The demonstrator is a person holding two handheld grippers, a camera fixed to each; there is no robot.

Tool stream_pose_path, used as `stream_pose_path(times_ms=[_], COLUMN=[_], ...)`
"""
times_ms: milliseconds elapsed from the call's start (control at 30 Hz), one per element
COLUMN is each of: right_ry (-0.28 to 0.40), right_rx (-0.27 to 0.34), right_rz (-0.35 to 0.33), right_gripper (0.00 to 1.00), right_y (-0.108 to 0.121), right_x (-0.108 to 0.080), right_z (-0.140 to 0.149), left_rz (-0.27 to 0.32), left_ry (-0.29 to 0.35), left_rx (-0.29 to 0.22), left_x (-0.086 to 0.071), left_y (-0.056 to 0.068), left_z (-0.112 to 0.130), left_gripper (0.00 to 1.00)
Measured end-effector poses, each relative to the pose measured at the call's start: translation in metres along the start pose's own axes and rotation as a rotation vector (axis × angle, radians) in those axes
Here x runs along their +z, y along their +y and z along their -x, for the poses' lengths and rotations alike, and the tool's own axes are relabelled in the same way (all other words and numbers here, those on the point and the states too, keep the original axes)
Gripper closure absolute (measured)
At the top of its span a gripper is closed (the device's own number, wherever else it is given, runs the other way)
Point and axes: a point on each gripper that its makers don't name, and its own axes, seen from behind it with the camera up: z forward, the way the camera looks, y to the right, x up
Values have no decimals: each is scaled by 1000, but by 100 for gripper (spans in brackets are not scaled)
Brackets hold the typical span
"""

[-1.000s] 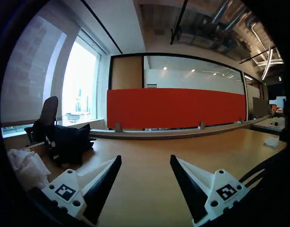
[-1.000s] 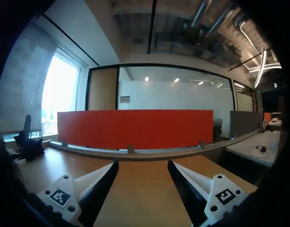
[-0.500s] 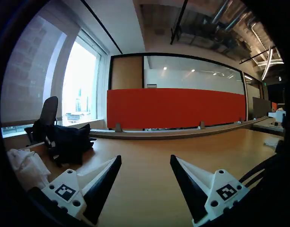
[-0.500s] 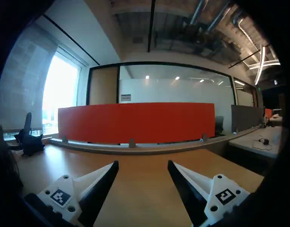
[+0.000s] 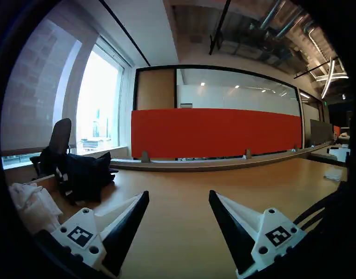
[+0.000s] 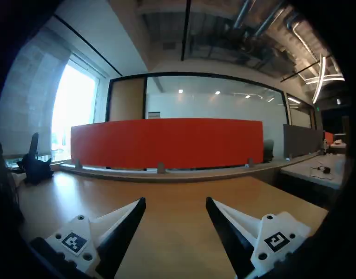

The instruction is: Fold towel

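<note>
In the left gripper view a crumpled white towel [image 5: 31, 207] lies at the far left on the wooden table [image 5: 187, 186], to the left of my left gripper [image 5: 178, 200]. That gripper is open, low over the table, with nothing between its fingers. In the right gripper view my right gripper [image 6: 175, 204] is open as well, held low over the bare wooden table [image 6: 178, 190], nothing between its fingers.
A black bag [image 5: 82, 176] sits on the table behind the towel, with an office chair [image 5: 57, 142] by the window. A red divider panel [image 5: 215, 132] runs along the table's far edge. A small white object [image 5: 332, 174] lies at the far right.
The right gripper's camera has tilted downward, so the red divider sits higher in its view and more tabletop shows. The left gripper has barely moved.
</note>
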Motion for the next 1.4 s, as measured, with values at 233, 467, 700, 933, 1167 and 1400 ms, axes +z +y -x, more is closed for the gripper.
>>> stream_pose_path(times_ms=[233,467,700,933,1167,1400], right_ry=[-15,-22,-8,-2,-1,-3], right_rx=[0,8,-3,-15,-16,-16], right_rz=[0,7,6,-4,-5,-3], right_gripper=[0,0,0,0,0,0], right_y=[0,3,2,-3,-4,-4], right_x=[1,0,-3,-7,-6,-6], right_z=[12,19,17,16,18,18], left_rz=[0,0,0,0,0,0], left_ry=[0,0,0,0,0,0], left_rx=[0,0,0,0,0,0], left_x=[0,0,0,0,0,0], left_y=[0,0,0,0,0,0], left_z=[0,0,0,0,1,0], left_gripper=[5,5,5,5,5,5])
